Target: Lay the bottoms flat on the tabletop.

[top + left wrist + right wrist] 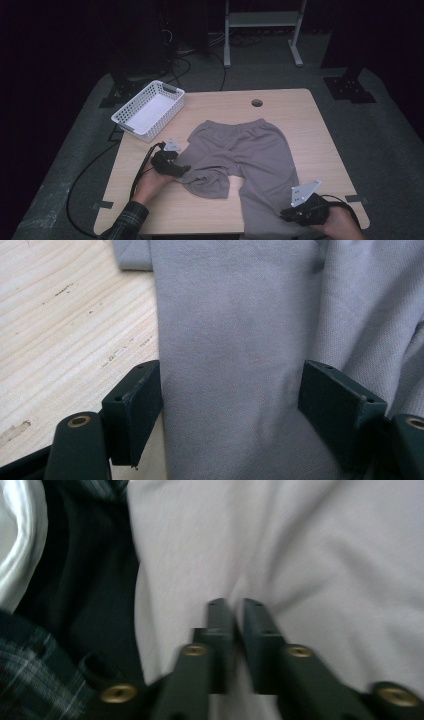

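Note:
Grey sweatpants (250,145) lie on the wooden table (300,107), waistband far, with the left leg bunched up into a fold. My left gripper (186,170) is at that fold; in the left gripper view it (230,400) stands open, its jaws wide apart on either side of a strip of the grey cloth (230,315). At the table's near edge my right gripper (287,215) is on the right leg's end. In the right gripper view it (238,612) is shut, pinching a pucker of the sweatpants (325,545).
A white plastic basket (150,131) stands at the table's far left corner. A round cable hole (257,103) is near the far edge. Bare wood (65,315) lies beside the left jaw. A plaid sleeve (30,670) and a dark floor surround the table.

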